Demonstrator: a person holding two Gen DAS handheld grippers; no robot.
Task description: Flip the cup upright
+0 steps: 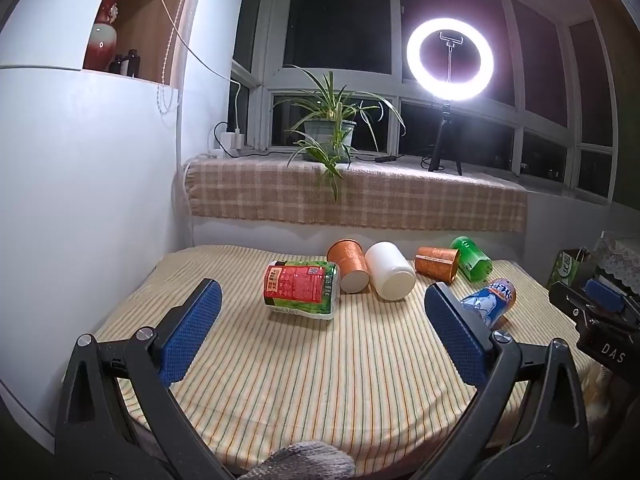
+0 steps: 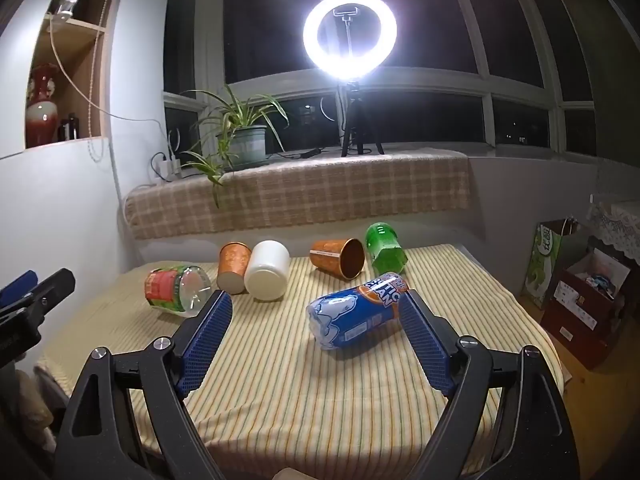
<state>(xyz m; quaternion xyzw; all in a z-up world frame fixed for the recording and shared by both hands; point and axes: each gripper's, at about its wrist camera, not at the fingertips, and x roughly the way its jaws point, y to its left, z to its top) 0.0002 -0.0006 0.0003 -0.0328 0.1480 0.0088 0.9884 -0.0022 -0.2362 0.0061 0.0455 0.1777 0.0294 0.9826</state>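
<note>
Hovering wide open, the left gripper (image 1: 320,312) and right gripper (image 2: 316,324) grip nothing; six cups lie toppled on the striped tablecloth (image 1: 320,380), the blue-label cup (image 2: 356,316) between, perhaps brushing, the right fingers (image 2: 420,328).

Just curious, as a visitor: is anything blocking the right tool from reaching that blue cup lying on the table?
Nothing visible. The blue cup lies on its side just ahead of the open right tool, with only bare striped tablecloth between them.
</note>
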